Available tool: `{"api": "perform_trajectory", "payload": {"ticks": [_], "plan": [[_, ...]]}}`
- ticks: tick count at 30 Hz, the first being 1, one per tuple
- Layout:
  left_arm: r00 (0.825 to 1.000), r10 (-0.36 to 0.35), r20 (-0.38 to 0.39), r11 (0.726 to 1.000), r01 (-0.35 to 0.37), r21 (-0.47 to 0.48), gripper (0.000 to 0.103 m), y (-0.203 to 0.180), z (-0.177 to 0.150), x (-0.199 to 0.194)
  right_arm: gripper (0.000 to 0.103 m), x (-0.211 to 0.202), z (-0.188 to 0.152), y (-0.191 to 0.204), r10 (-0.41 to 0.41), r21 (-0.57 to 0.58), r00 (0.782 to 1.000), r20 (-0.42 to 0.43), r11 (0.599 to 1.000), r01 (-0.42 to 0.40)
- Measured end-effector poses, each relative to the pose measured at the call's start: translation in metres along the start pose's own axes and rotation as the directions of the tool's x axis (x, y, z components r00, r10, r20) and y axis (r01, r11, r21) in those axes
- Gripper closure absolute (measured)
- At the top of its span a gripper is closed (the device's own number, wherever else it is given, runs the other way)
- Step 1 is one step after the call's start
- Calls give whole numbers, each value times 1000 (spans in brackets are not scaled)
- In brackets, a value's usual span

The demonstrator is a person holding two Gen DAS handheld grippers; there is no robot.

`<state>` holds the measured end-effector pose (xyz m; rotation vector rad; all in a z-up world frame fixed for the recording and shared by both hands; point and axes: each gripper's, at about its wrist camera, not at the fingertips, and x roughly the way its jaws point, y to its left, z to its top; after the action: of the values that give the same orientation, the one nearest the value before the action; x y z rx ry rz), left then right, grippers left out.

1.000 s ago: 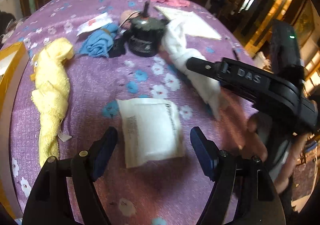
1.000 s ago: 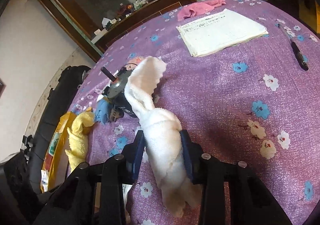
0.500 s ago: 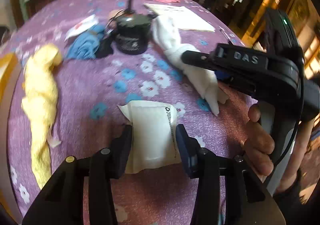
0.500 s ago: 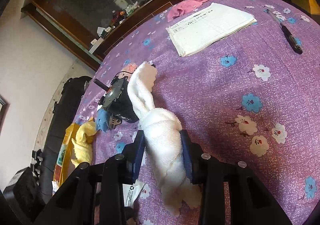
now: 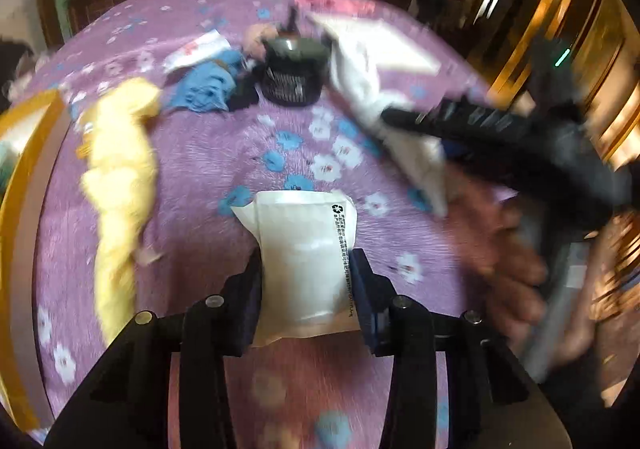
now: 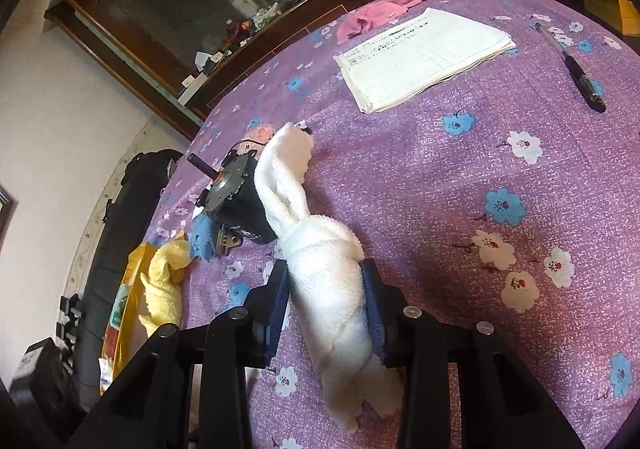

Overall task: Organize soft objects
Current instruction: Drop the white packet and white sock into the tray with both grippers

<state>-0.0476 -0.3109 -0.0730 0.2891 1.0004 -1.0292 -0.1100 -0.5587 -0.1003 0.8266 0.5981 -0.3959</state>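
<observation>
My left gripper (image 5: 306, 281) is shut on a white soft packet (image 5: 304, 249) with black print, held over the purple flowered tablecloth (image 5: 208, 153). My right gripper (image 6: 326, 289) is shut on a rolled white towel (image 6: 320, 261), whose far end drapes against a black motor (image 6: 236, 201). In the left wrist view the right gripper (image 5: 404, 117) and the white towel (image 5: 360, 89) appear at the right, blurred. A yellow towel (image 5: 120, 169) lies at the left, a blue cloth (image 5: 204, 85) beside the motor (image 5: 292, 77), and a pink cloth (image 6: 380, 11) at the far edge.
A stack of white paper (image 6: 424, 53) and a black pen (image 6: 580, 73) lie on the far right of the tablecloth (image 6: 480, 177). A yellow box (image 5: 16, 209) stands at the table's left edge. A dark wooden cabinet (image 6: 224, 9) stands behind the table.
My left gripper has closed on the white packet and lifted it. My right gripper keeps hold of the white towel and has shifted slightly; the left wrist view is now motion-blurred.
</observation>
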Motion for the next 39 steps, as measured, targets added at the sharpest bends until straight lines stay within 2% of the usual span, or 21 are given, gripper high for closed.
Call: {"api": "perform_trajectory", "payload": {"ticks": [3,7,11,13,17,21,25,27,32,34,36,39], "plan": [[996,-2,85,997,9,-76,65,22,-10,-39,69,-5,-1,5,-1,-26,1000,28,1000,2],[988,4,155,983,25,-182,65,63,-24,-85,70,-30,-7,18,10,-94,990,143,996,4],[968,86,235,963,-21,-268,64,104,-33,-133,70,-63,-29,38,67,-136,968,242,990,-35],[957,140,253,946,-54,-321,64,131,-33,-151,70,-75,-46,56,134,-145,961,243,984,-101],[937,221,271,915,-103,-389,64,173,-34,-172,70,-77,-74,119,285,-210,944,163,945,-249],[925,292,242,888,-168,-428,64,212,-28,-171,70,-47,-91,196,367,-274,930,-17,893,-357],[925,325,195,873,-214,-438,64,241,-22,-157,70,-8,-98,255,314,-341,944,-104,880,-331],[932,321,167,869,-220,-443,64,254,-21,-148,70,21,-103,279,271,-362,953,-134,882,-302],[943,318,103,854,-238,-462,59,276,-28,-125,69,75,-114,309,173,-392,967,-189,889,-236],[951,295,87,849,-219,-482,53,282,-32,-119,65,84,-118,316,139,-392,967,-212,895,-215],[960,269,82,846,-194,-497,50,284,-37,-119,62,84,-117,319,174,-359,959,-226,900,-248],[957,265,118,851,-175,-494,47,276,-39,-130,53,60,-110,310,247,-335,946,-209,891,-306]]}}
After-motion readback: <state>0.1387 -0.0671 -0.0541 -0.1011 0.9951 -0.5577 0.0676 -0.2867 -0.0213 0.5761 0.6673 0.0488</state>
